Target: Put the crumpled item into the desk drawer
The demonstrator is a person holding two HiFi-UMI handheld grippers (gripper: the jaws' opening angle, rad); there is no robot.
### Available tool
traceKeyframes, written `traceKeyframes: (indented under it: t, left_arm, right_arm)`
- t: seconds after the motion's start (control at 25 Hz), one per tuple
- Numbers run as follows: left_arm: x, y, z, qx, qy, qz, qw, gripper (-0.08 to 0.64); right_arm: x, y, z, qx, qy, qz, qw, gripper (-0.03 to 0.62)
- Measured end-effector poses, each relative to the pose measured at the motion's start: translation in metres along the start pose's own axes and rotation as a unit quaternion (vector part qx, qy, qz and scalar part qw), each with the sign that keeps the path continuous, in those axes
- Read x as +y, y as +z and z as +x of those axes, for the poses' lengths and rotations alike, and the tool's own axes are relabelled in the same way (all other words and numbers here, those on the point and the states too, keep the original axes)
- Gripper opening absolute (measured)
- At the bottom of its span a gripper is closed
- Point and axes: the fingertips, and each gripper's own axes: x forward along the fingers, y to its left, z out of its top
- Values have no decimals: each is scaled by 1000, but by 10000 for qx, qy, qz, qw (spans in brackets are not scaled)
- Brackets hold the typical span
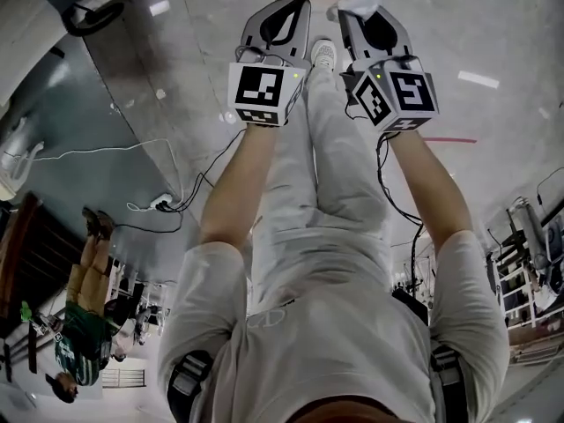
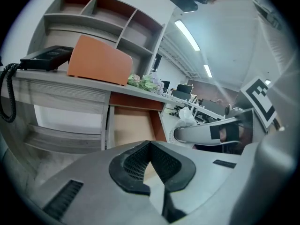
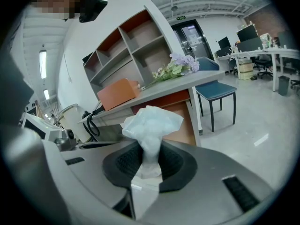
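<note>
Right gripper (image 3: 147, 161) clamps the crumpled white tissue (image 3: 151, 123); carry it over the open brown wooden drawer (image 3: 183, 125) at one o'clock before releasing. Left gripper (image 2: 150, 146): closed, empty.

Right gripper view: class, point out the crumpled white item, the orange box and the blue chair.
crumpled white item (image 3: 152, 123), right gripper view, bunched top
orange box (image 3: 118, 93), right gripper view, front face
blue chair (image 3: 215, 90), right gripper view, seat

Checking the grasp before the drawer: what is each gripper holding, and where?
The right gripper pinches the crumpled white paper by its narrow lower end; the left gripper is shut, empty.
</note>
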Motion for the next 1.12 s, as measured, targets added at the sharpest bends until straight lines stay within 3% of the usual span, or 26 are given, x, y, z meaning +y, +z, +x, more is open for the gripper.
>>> traceKeyframes:
  t: [1.12]
  left_arm:
    - [9,-34,39,229,-10,-13,9997,0]
  right_arm:
    - [-29,-45,45,405,-281,41,9988,77]
